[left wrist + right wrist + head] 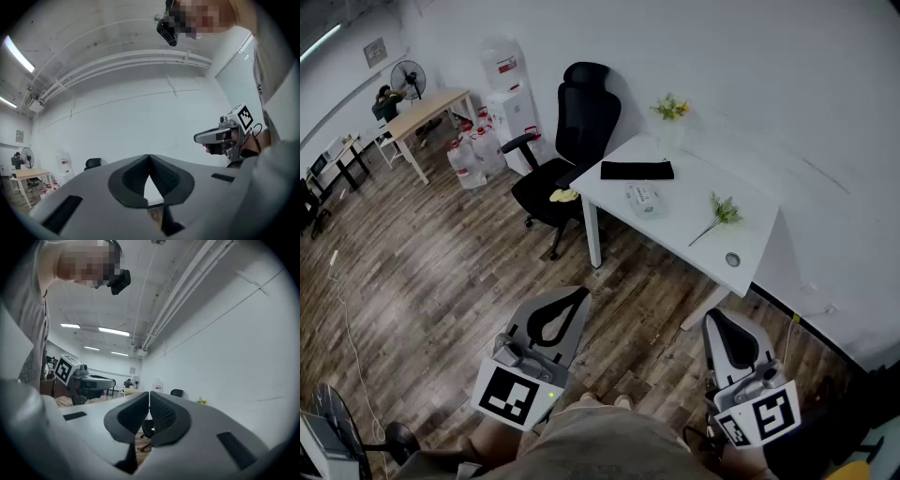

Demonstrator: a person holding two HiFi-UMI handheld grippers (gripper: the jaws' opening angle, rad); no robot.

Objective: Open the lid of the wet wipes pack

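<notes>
The approach is judged barely begun: left tongs (577, 294) and right tongs (718, 321) are held level, tips pressed together on nothing, well apart from the wet wipes pack (643, 199) lying on the white desk (689, 197), so that gap must be closed before the lid is lifted
</notes>
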